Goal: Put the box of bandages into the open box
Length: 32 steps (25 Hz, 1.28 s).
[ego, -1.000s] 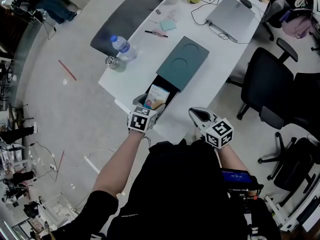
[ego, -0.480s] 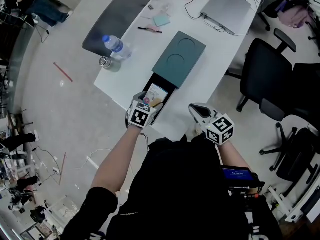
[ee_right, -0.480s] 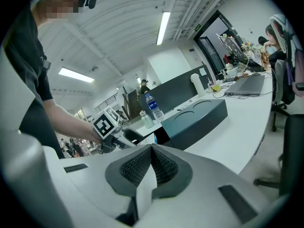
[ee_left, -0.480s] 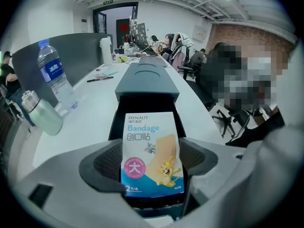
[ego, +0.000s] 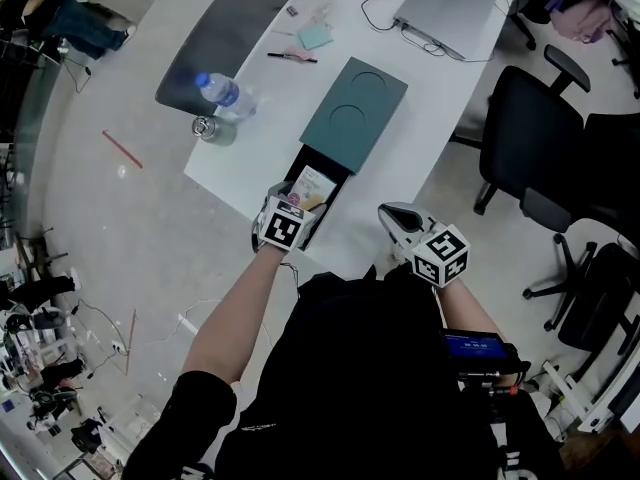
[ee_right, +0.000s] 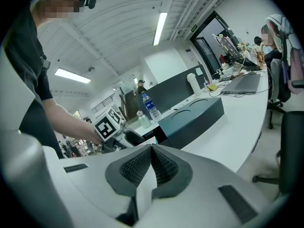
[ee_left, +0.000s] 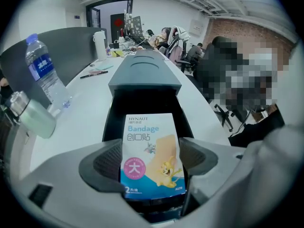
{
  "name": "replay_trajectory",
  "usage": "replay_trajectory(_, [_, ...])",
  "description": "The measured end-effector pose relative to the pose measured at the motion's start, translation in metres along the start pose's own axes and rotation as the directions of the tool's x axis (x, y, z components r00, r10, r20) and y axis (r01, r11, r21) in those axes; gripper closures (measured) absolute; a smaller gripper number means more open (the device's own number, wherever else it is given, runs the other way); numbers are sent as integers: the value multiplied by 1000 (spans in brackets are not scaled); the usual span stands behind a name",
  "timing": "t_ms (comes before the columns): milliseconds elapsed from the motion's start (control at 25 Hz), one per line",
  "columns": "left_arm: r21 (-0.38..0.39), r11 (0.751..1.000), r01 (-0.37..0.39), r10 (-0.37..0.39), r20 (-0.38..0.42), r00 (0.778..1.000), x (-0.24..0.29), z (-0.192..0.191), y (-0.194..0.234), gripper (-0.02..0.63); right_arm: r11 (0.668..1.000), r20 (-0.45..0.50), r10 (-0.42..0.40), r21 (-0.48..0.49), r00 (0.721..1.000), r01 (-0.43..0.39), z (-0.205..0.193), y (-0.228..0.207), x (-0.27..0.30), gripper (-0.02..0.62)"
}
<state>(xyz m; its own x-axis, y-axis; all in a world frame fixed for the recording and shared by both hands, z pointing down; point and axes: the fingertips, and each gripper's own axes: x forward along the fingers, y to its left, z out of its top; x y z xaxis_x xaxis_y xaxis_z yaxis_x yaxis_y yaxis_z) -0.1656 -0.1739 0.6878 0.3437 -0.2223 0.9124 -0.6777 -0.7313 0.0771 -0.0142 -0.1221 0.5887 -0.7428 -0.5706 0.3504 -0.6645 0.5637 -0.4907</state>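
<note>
My left gripper (ee_left: 151,163) (ego: 296,208) is shut on the box of bandages (ee_left: 151,156) (ego: 311,187), a white and blue carton with cartoon print. It holds the carton upright over the near, open end of the dark open box (ee_left: 145,109) (ego: 322,173). The box's teal lid (ego: 355,114) (ee_left: 144,70) is slid back and covers the far part. My right gripper (ee_right: 151,167) (ego: 392,218) is shut with nothing between its pads, off the table's near edge to the right of the box.
On the white table (ego: 250,153) stand a water bottle (ego: 222,92) (ee_left: 45,75) and a small jar (ego: 206,128) left of the box. A pen (ego: 290,58), a sticky pad (ego: 319,36) and a laptop (ego: 445,6) lie farther back. Office chairs (ego: 530,138) stand to the right.
The left gripper with the bandage box has edged forward and down toward the box's open end. The right gripper has barely moved.
</note>
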Motion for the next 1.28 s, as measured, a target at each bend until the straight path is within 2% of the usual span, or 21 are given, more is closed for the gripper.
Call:
replay_trajectory(360, [8,999,-34,34,-1,999,-1,1,1,229,1000,5,-13,5,1000,13,0,2,-1,569])
replay_trajectory(600, [-4,1000,-11,11,12,1000,-4,4,-1,229,999,-3,-34,12,999,34,-2,1,-5,569])
replay_trajectory(760, [-21,999,-37,38,48,998,-16,9,8,229,1000,7,-18,4,1000,18,2,4,0,569])
replay_trajectory(960, [-69,995,-70,77,101,992,-27,13,-1,233,1000,-4,11,-11,1000,-11,1,4,-10,569])
replay_trajectory(1120, [-110,987,-118,134,155,979,-43,15,-5,327,998,-17,45,-33,999,-46,2,7,-14,569])
replay_trajectory(1280, [-171,974,-149,185,220,958,-61,17,-11,368,994,-33,88,-57,996,-89,3,12,-17,569])
